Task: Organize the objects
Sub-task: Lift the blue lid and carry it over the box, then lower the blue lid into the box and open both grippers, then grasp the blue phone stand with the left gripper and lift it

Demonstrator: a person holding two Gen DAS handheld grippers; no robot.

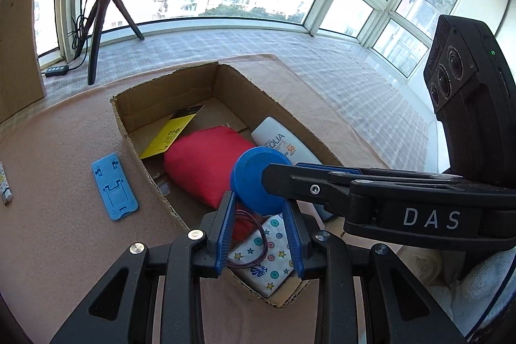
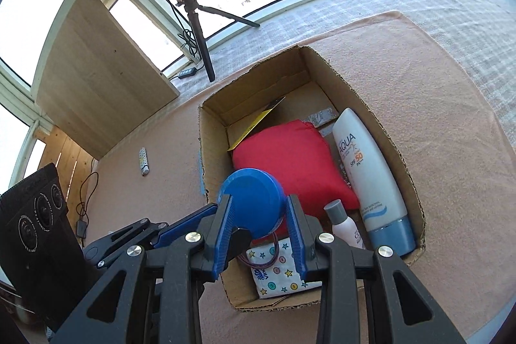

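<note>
On the pink-covered surface [image 1: 58, 157], at the far left of the left wrist view, a small patterned tube [image 1: 5, 186] lies at the edge, with a blue folding phone stand [image 1: 114, 186] flat just beside the cardboard box [image 1: 200, 76]. Inside the box, a yellow card [image 1: 171, 132] leans against the left wall, a red cloth bundle [image 1: 206, 165] fills the middle, and a star-printed tissue pack [image 1: 272, 253] with a hair tie [image 1: 250, 247] on it lies at the near end. A white AQUA sunscreen tube [image 2: 367, 179] lies along the right wall, a small grey-capped bottle [image 2: 342, 224] beside it. Above the box, both grippers meet at a blue-lidded jar [image 1: 259, 179]: the left gripper [image 1: 259, 210] has its blue fingers closed against the jar's sides below the lid, and the right gripper [image 2: 258, 215] clamps the lid itself.
</note>
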